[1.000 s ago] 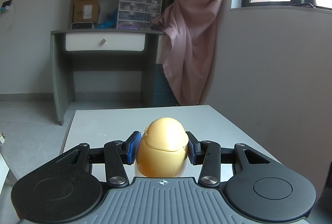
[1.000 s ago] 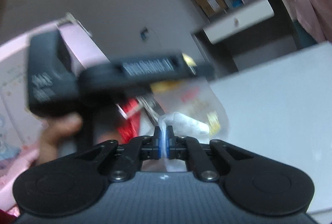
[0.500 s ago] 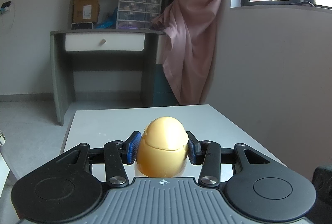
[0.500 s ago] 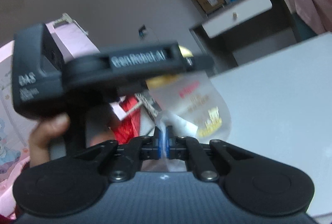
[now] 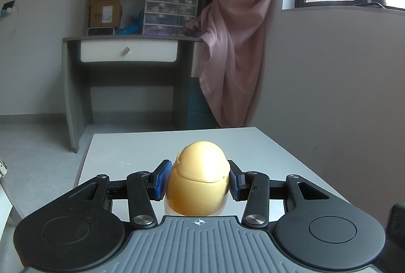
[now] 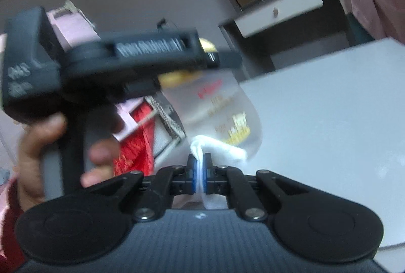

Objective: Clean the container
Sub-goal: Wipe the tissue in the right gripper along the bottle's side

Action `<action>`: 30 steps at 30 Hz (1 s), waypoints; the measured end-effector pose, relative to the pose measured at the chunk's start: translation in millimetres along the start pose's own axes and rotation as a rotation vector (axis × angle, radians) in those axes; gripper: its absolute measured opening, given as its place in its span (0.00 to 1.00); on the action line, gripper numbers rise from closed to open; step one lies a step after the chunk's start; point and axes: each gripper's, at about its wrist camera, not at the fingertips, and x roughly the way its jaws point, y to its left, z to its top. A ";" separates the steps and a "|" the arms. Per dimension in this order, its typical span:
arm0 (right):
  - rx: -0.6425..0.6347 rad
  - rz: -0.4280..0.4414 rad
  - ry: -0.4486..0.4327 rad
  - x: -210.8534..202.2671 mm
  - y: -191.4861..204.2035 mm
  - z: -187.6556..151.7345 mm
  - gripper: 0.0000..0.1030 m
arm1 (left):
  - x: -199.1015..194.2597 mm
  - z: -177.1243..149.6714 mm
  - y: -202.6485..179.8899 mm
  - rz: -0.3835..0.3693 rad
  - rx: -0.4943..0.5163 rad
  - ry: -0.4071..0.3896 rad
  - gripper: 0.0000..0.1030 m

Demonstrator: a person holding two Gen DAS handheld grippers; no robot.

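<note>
My left gripper (image 5: 198,180) is shut on the yellow domed cap (image 5: 198,181) of a clear container, held above the white table (image 5: 136,149). In the right wrist view the container's translucent body (image 6: 222,108) with red and yellow print hangs below the left gripper's black body (image 6: 121,62), which a hand (image 6: 33,154) holds. My right gripper (image 6: 199,173) is shut on a white cloth (image 6: 217,147), and the cloth presses against the lower side of the container.
A grey desk with a white drawer (image 5: 127,54) and shelves of boxes stands beyond the table's far edge. A pink curtain (image 5: 235,40) hangs beside a window at the right. Red fabric and a pink box (image 6: 141,143) lie left of the container.
The right gripper with the cloth has shifted a little along the container's side. The left gripper and the yellow cap have stayed still.
</note>
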 end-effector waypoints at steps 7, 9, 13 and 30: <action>0.015 0.050 -0.134 -15.3 2.0 19.6 0.05 | -2.7 -4.7 -2.4 0.000 -0.004 0.001 0.45; 0.035 0.038 -0.121 -11.8 -4.1 16.3 0.05 | -2.8 -4.8 -2.4 0.001 -0.005 0.001 0.45; 0.086 0.031 -0.081 -7.7 -17.0 5.1 0.05 | -4.0 -5.5 -1.8 0.001 -0.005 -0.001 0.45; 0.058 -0.060 0.007 1.4 -19.0 -4.9 0.05 | 0.4 6.4 2.6 -0.001 -0.011 0.003 0.45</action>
